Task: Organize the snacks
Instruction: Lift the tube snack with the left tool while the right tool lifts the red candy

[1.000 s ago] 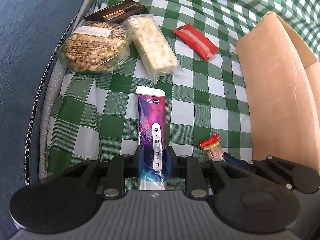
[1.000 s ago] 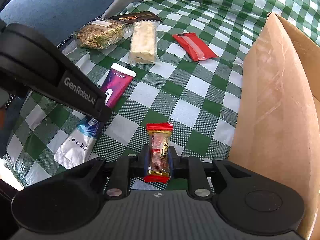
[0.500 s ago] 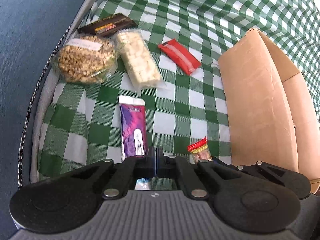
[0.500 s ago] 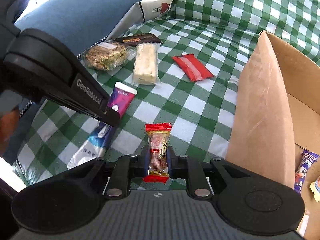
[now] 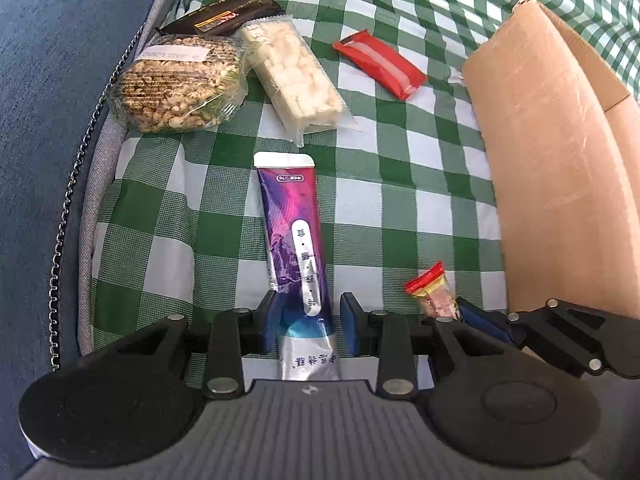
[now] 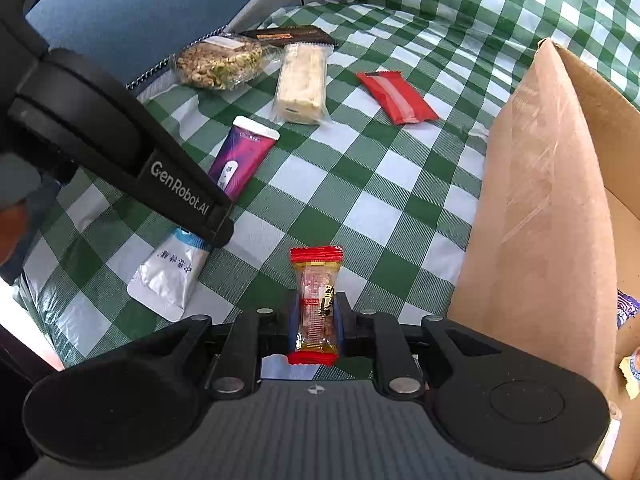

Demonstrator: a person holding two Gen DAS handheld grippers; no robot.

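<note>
A long purple snack pouch lies flat on the green checked cloth; it also shows in the right wrist view. My left gripper is open, its jaws on either side of the pouch's lower part, apart from it. My right gripper is shut on a small red-ended candy, held just above the cloth beside the cardboard box. The candy also shows in the left wrist view.
At the far left lie a nut cake pack, a white puffed bar, a dark bar and a red packet. The box stands on the right and holds wrapped snacks. A blue cushion borders the cloth.
My left gripper closed above the pouch, then opened again and came down around its lower part. The right gripper keeps the candy and has lifted beside the box.
</note>
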